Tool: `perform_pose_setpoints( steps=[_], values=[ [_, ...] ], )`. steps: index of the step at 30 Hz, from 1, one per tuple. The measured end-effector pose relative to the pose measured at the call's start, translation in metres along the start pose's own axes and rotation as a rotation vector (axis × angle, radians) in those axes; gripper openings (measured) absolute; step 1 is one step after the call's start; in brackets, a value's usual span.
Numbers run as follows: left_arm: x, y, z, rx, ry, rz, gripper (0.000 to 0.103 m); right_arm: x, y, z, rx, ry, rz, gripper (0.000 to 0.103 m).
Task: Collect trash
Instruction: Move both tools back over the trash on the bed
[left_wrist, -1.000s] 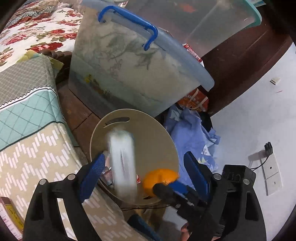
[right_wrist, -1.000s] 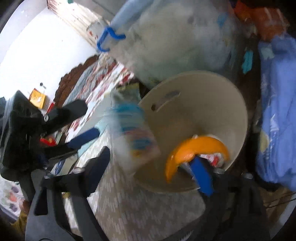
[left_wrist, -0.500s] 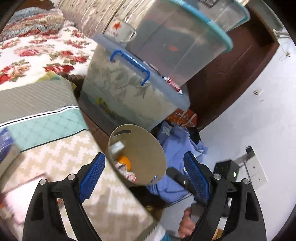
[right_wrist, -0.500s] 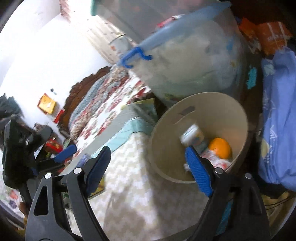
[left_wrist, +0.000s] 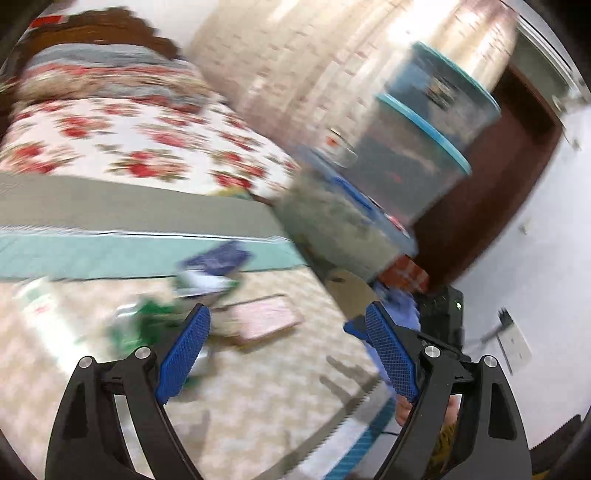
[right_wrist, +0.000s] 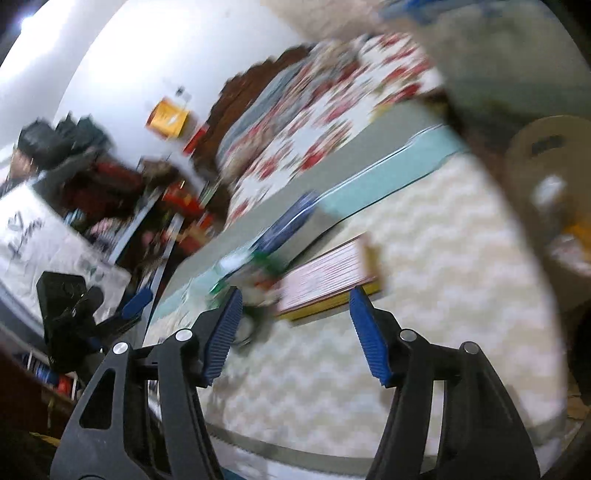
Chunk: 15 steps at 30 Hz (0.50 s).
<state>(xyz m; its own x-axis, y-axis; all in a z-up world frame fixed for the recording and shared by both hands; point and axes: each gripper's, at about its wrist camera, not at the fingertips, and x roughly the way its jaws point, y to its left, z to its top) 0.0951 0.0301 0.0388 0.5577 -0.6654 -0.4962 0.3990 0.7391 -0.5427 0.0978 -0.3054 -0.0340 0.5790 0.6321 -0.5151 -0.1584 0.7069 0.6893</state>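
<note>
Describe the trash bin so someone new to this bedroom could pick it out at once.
Start at the bed with the zigzag cover. Off its far edge, below the stacked storage tubs, stands the bin. It is the only round beige container, with a slot handle near its rim and trash inside.

- A bed (left_wrist: 258, 391) under a cream zigzag cover, with a teal band and a floral quilt (left_wrist: 122, 147) farther back.
- On it: a flat pink book (left_wrist: 264, 319), a blurred green-and-white wrapper (left_wrist: 147, 321) to its left, and a blue packet (left_wrist: 218, 258) beyond.
</note>
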Motion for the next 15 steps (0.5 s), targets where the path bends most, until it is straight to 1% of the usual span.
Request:
perform_pose_setpoints(
  steps=[3,5,6,7,8,10,15],
  values=[
    [-0.023,0.033,-0.007,-0.065,-0.020,0.038,0.077,0.032,0.029,-0.008,-0.053,0.054,0.019,0.062],
    [-0.032,0.050,-0.013,-0.095,-0.019,0.050,0.076,0.054,0.054,-0.015,-0.119,0.079,0.007,0.063],
    [-0.036,0.055,-0.015,-0.101,-0.019,0.054,0.075,0.064,0.068,-0.018,-0.166,0.081,-0.016,0.064],
    [-0.037,0.057,-0.016,-0.104,-0.020,0.056,0.075,0.072,0.079,-0.020,-0.210,0.082,-0.042,0.068],
    [-0.041,0.062,-0.018,-0.108,-0.023,0.056,0.075,0.077,0.085,-0.021,-0.243,0.085,-0.062,0.075],
    [-0.046,0.068,-0.020,-0.114,-0.027,0.050,0.075,0.094,0.106,-0.025,-0.341,0.089,-0.119,0.080],
    [-0.055,0.083,-0.025,-0.132,-0.025,0.039,0.075,0.130,0.137,-0.026,-0.549,0.089,-0.254,0.081]
  ],
)
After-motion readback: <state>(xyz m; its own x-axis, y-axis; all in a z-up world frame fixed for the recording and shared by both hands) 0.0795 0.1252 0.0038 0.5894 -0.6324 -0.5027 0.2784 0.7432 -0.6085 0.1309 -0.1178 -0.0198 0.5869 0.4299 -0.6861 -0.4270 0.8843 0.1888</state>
